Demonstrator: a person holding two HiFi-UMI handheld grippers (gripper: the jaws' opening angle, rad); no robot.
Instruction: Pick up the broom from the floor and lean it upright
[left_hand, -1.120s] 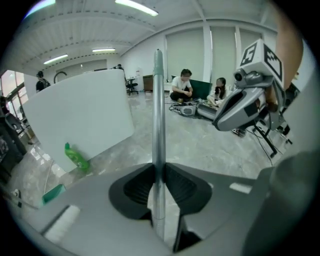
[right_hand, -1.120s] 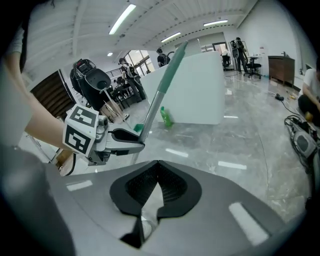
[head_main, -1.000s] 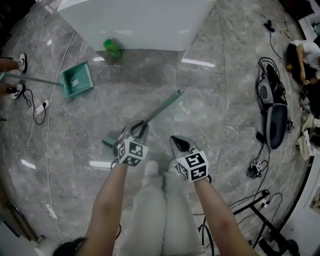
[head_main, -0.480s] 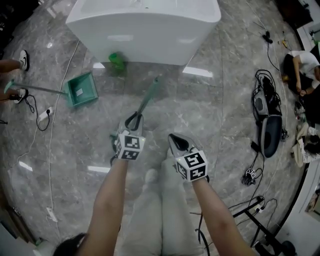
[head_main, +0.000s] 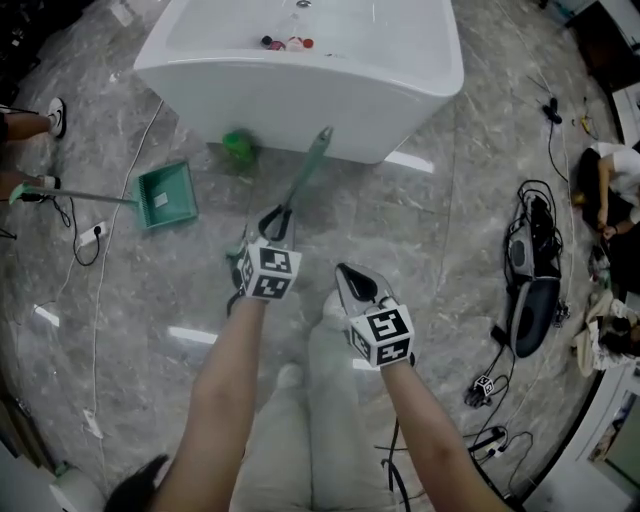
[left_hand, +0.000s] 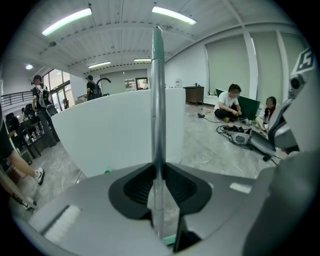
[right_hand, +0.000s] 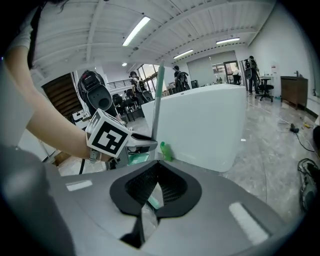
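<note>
Your left gripper (head_main: 277, 222) (left_hand: 158, 185) has its jaws pinched on the thin shaft of the broom (head_main: 305, 172) (left_hand: 158, 100), which rises nearly upright between them. Your right gripper (head_main: 352, 280) (right_hand: 156, 187) sits just beside it on the side away from the white tub (head_main: 300, 95), its tips together with nothing in them. The broom's green handle end shows against the tub's near wall, just under the rim; whether it touches the wall cannot be told. A green bottle (head_main: 238, 148) stands at the foot of that wall, left of the handle. A green dustpan (head_main: 165, 195) lies on the floor off the tub's near left corner. Bare grey marble floor (head_main: 420, 230) runs along the tub's near edge and to its right. Well right of the tub lie cables and a dark bag (head_main: 530, 290).
</note>
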